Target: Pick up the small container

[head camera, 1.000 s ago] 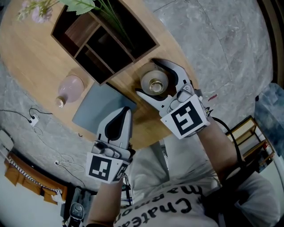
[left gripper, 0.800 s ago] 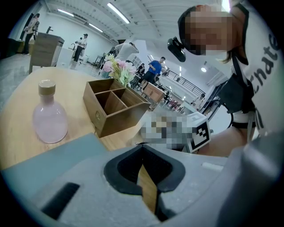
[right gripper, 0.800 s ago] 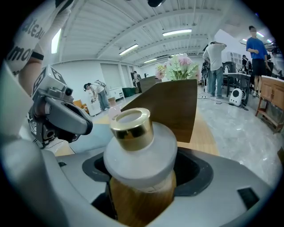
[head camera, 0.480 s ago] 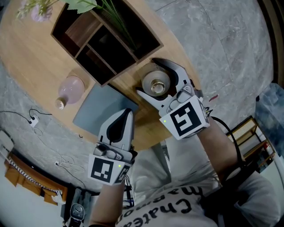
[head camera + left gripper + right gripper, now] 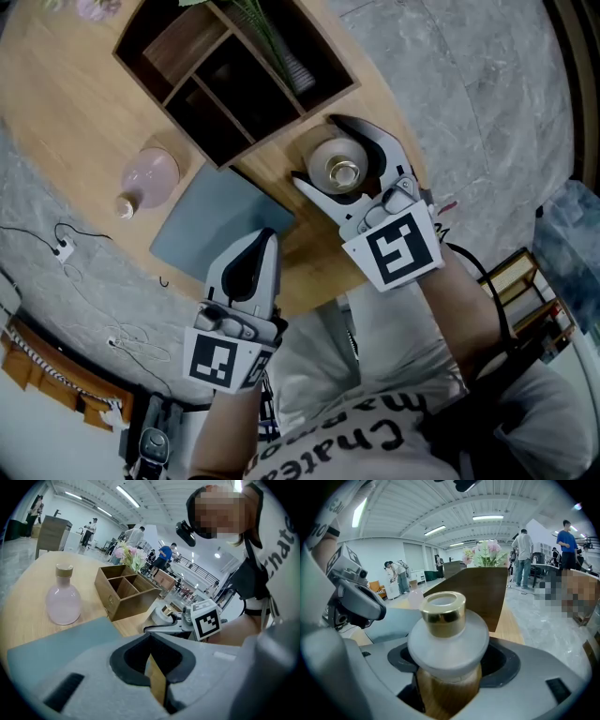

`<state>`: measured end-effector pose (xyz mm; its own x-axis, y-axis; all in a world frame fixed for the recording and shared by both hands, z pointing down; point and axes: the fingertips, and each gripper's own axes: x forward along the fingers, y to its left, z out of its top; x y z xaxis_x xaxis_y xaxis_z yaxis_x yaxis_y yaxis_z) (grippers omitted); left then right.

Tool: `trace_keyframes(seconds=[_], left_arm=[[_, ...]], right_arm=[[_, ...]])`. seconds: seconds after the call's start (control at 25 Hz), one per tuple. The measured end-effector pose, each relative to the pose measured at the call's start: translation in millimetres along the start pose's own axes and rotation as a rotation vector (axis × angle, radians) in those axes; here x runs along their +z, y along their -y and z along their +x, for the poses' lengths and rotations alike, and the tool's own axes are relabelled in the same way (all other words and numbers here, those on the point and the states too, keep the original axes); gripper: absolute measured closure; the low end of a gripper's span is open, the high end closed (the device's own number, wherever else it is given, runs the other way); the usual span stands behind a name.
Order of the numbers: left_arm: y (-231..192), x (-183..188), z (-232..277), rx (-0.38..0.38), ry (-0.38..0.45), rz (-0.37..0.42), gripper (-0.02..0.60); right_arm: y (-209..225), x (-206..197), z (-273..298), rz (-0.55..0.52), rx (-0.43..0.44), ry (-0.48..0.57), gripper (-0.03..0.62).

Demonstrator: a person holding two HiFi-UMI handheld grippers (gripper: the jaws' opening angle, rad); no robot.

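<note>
The small container (image 5: 342, 172) is a frosted white bottle with a gold collar, standing near the round wooden table's (image 5: 66, 103) right edge. My right gripper (image 5: 317, 152) is shut on it, one jaw curving round its far side and the other along its near side. In the right gripper view the small container (image 5: 449, 644) fills the padded hollow between the jaws of my right gripper (image 5: 449, 666). My left gripper (image 5: 267, 236) hovers at the table's near edge, shut and holding nothing. In the left gripper view my left gripper (image 5: 152, 654) shows only a thin slit between its jaws.
A dark wooden organiser box (image 5: 234, 66) with compartments stands just behind the container. A pink vase (image 5: 147, 178) sits to the left, and a grey mat (image 5: 211, 225) lies between it and my left gripper. The grey stone floor (image 5: 487, 84) surrounds the table.
The head view has shifted a little, so everything sits slightly higher and to the right. The right gripper still hugs the container beside the box. The left gripper has not moved.
</note>
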<state>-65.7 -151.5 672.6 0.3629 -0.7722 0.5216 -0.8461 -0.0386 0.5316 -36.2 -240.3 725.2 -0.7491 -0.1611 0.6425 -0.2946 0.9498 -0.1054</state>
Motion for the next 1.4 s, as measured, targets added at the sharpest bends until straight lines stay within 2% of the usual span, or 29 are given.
trace_keyframes(seconds=[0.2,0.68,1.0,1.24,1.4], left_arm=[[-3.7,-1.8,-4.8,0.006,0.007,0.003,0.568],[-7.0,0.9,-13.8,-0.033,0.034,0.033,0.568],[-7.7,-2.5,-32.6,-0.067,-0.013,0.075,0.568],[-6.7,-4.7,-38.8,-0.088,-0.015,0.08,0.568],[-7.8,-6.2,-45.3,-0.092,-0.012,0.077,0.568]], right_arm=[[-1.3,-1.3,-1.6,0.018,-0.011,0.007,0.264],[-8.7,-9.5,-7.1,0.064,-0.075,0.004,0.266],[-11.7,-8.2,-10.9,0.095,-0.155,0.009,0.264],[-16.0,-11.1,-10.9,0.065,-0.179,-0.008,0.264],[-16.6,-11.2,-12.2,0.113,-0.202,0.007,0.266]])
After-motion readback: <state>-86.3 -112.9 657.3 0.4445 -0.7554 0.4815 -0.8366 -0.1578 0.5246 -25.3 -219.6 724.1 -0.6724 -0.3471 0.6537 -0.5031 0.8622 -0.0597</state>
